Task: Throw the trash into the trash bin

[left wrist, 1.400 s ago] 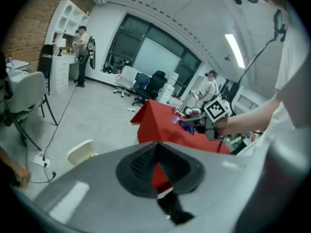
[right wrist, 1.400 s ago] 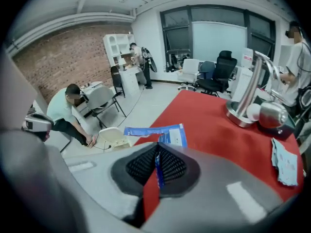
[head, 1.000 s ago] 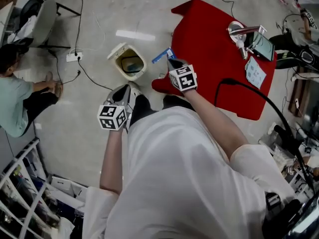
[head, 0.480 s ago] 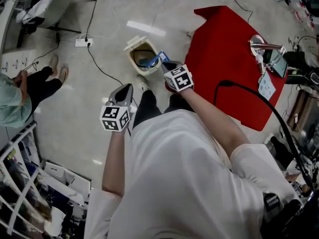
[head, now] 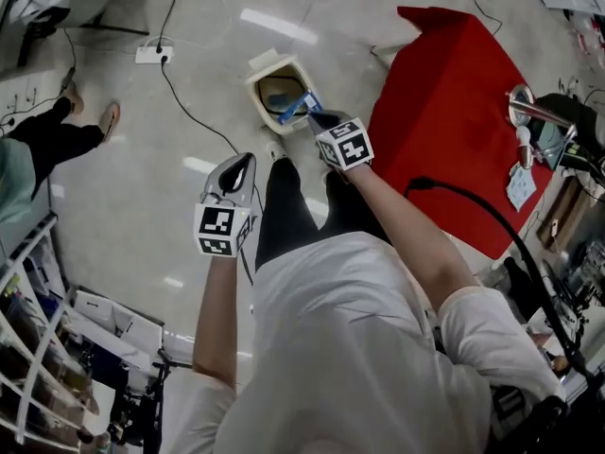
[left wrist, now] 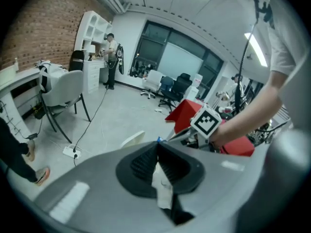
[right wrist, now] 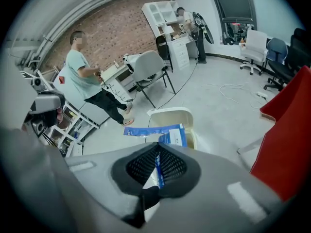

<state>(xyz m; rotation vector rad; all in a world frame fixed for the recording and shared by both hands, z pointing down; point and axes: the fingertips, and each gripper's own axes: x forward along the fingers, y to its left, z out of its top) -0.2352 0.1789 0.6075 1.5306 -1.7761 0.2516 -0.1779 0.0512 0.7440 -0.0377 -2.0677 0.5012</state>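
The cream trash bin [head: 281, 93] stands open on the floor ahead of my feet. My right gripper [head: 312, 116] is shut on a blue and white wrapper [head: 297, 109], which hangs over the bin's near rim. In the right gripper view the wrapper [right wrist: 167, 134] sticks out from the shut jaws just in front of the bin [right wrist: 174, 116]. My left gripper [head: 241, 162] hovers lower left of the bin. Its jaws [left wrist: 156, 147] are shut on a scrap of white crumpled paper [left wrist: 161, 184].
A table under a red cloth [head: 444, 112] stands right of the bin. A power strip [head: 151, 55] and its cable [head: 194, 112] lie on the floor to the left. A person [right wrist: 85, 76] sits by a desk, near a grey chair [right wrist: 148, 69].
Both grippers have moved forward and down toward the bin. The blue wrapper, earlier beside the red table's corner, now hangs at the bin's mouth. Both stay shut.
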